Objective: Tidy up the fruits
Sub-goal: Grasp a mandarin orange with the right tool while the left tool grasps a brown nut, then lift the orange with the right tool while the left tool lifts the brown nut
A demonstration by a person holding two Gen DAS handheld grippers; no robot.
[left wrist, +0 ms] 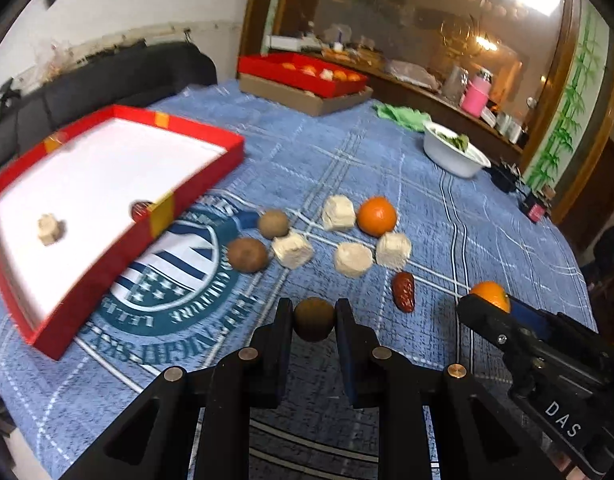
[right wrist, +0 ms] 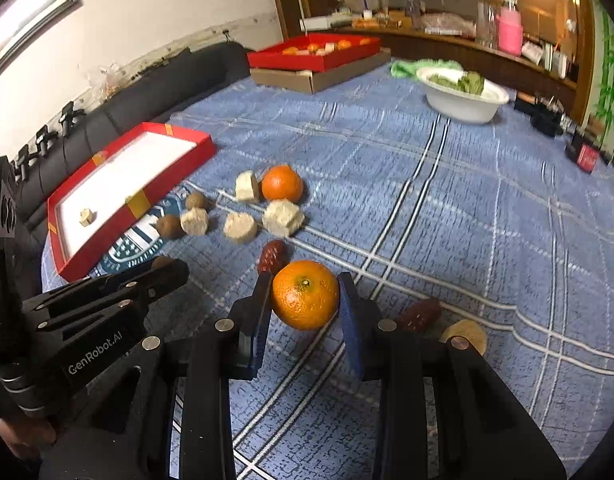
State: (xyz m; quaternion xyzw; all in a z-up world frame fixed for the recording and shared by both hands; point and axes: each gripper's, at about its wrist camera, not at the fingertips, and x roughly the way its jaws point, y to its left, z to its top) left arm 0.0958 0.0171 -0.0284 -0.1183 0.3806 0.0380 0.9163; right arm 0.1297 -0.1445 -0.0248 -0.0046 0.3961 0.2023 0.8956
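In the left wrist view, the left gripper [left wrist: 314,320] has its jaws closed snugly on a small brown fruit [left wrist: 314,319], near the middle of the blue cloth [left wrist: 387,152]. The red box [left wrist: 155,220] sits to the left, tilted, with a pale cube and a dark fruit already inside. A good next move would be to lift the brown fruit high enough to clear the box's red wall, then lower it onto the white floor. Two more brown fruits, pale cubes, an orange and a red date [left wrist: 404,291] lie just ahead, so the gripper should go over them. In the right wrist view, the right gripper [right wrist: 305,296] holds an orange [right wrist: 305,295] tight between its jaws. The left gripper is close by on the left, so the two could bump. A white bowl [right wrist: 463,100] sits far right.
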